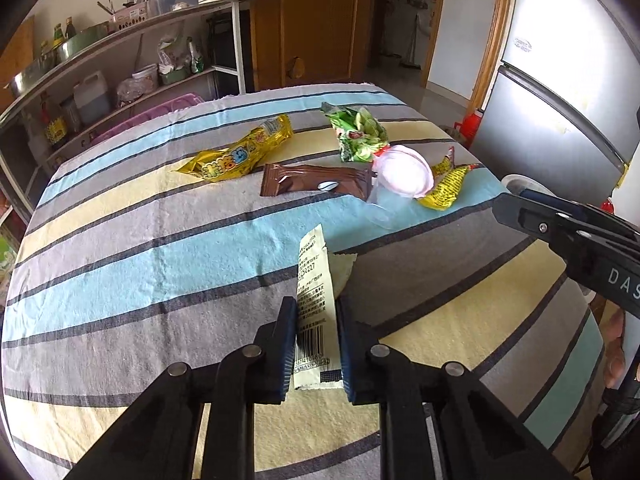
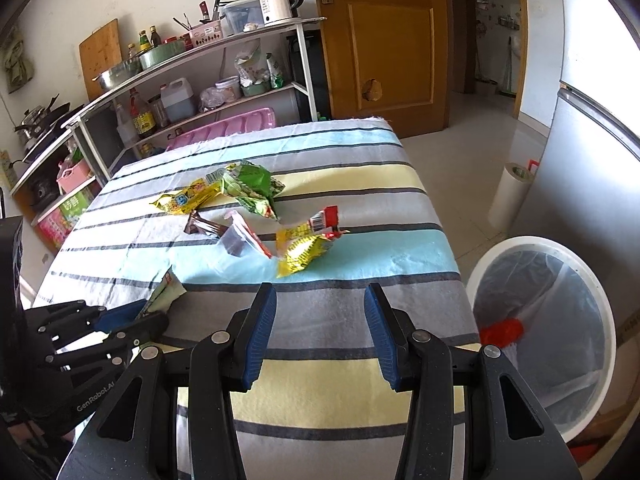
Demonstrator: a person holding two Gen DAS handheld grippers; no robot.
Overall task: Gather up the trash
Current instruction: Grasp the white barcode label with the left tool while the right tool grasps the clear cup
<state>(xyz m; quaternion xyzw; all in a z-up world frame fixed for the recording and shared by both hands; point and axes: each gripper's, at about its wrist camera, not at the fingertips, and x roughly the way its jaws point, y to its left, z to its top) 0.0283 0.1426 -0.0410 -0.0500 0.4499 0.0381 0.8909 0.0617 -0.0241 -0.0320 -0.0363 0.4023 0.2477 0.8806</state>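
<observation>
Pale-yellow wrapper point(image 1: 314, 304), printed with a barcode, is clamped between the jaws of the left gripper point(image 1: 314, 340) and stands upright just above the striped surface point(image 1: 160, 264) at its near edge. Right gripper point(image 2: 320, 336) hovers over the near right part of the surface with jaws spread wide, holding nothing.

Remaining trash lies in a cluster toward the far middle: a gold packet point(image 1: 236, 152), a brown wrapper point(image 1: 316, 184), a green bag point(image 1: 358, 134), a clear cup point(image 1: 402, 178) and a small yellow packet point(image 1: 444, 186), several touching or overlapping.

White bin point(image 2: 600, 320), lined with a clear bag, stands on the floor off the near right corner; something red already lies inside.

Judgement: the step in hand is carrying the held wrapper to the bin. Hold is narrow, on the lower part only, so the sheet may flap or slip; keep the jaws tight, move across above the right gripper's path, and let go only once fully over the bin's mouth.
</observation>
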